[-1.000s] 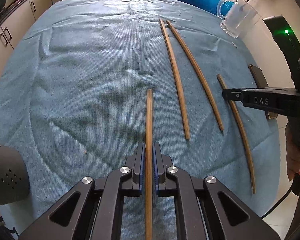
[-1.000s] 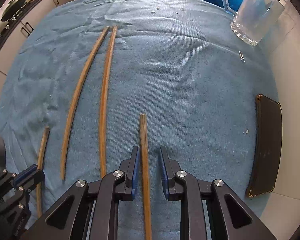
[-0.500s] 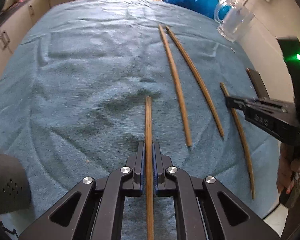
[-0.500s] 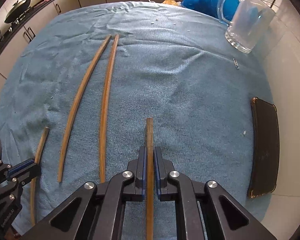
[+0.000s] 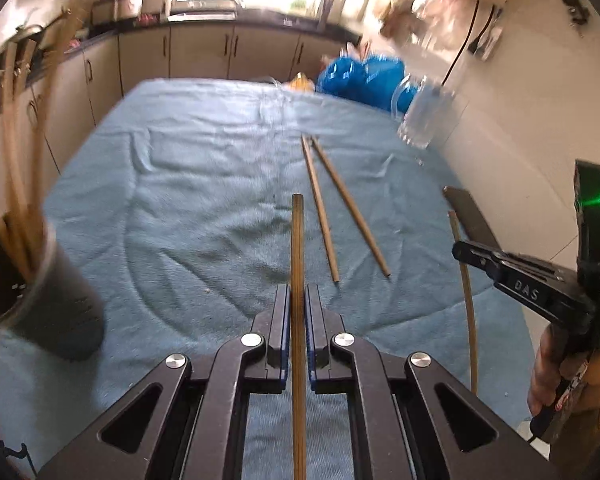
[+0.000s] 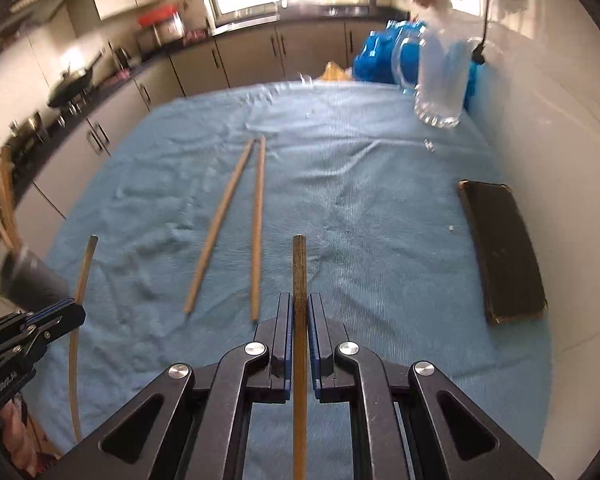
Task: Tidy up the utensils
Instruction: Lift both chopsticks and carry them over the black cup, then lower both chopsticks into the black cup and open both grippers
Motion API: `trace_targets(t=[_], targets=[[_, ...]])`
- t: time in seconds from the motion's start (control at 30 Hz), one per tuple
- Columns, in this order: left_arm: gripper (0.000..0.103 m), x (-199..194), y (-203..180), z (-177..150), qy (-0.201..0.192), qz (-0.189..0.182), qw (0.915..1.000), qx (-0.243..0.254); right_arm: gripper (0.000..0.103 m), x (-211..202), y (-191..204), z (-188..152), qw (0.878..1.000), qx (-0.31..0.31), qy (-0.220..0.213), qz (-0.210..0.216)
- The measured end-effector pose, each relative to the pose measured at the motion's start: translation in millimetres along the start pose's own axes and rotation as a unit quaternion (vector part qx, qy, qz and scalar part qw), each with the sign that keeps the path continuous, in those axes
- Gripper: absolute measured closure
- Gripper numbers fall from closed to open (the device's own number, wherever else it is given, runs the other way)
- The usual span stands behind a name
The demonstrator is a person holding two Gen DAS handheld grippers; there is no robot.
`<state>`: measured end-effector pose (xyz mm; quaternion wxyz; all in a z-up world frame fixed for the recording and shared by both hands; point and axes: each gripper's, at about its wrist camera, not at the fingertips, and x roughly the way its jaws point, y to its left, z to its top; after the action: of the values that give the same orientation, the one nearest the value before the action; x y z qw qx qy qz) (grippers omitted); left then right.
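My left gripper (image 5: pixel 297 300) is shut on a wooden chopstick (image 5: pixel 297 240) and holds it lifted above the blue towel (image 5: pixel 188 200). My right gripper (image 6: pixel 299 312) is shut on another chopstick (image 6: pixel 299 268), also lifted. Two loose chopsticks (image 5: pixel 320 208) (image 5: pixel 352 208) lie side by side mid-towel; they also show in the right wrist view (image 6: pixel 214 228) (image 6: pixel 257 228). A dark holder cup (image 5: pixel 40 300) with several chopsticks stands at the left. Each gripper shows in the other's view: the right (image 5: pixel 460 249) and the left (image 6: pixel 74 314).
A glass mug (image 6: pixel 440 80) and a blue plastic bag (image 6: pixel 380 58) stand at the far right of the towel. A dark phone (image 6: pixel 500 252) lies along the right edge by the white wall. Kitchen cabinets (image 5: pixel 204 54) run behind the table.
Both grippers have lifted and tilted up with their chopsticks, so the kitchen now shows. The right gripper closed on its chopstick a second ago. The holder cup has come into view.
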<state>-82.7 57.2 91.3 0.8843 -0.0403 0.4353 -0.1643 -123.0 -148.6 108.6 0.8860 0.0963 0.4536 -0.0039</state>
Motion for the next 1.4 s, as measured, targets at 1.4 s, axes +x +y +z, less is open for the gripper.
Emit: trace_targets(t=[1.4], targets=[[0.097,-164.1,172.6,72.0,-0.285,0.065,0.9511,-0.100,0.095,-73.4,263.1,84.8,0.929,-0.018,-0.279,0.241]])
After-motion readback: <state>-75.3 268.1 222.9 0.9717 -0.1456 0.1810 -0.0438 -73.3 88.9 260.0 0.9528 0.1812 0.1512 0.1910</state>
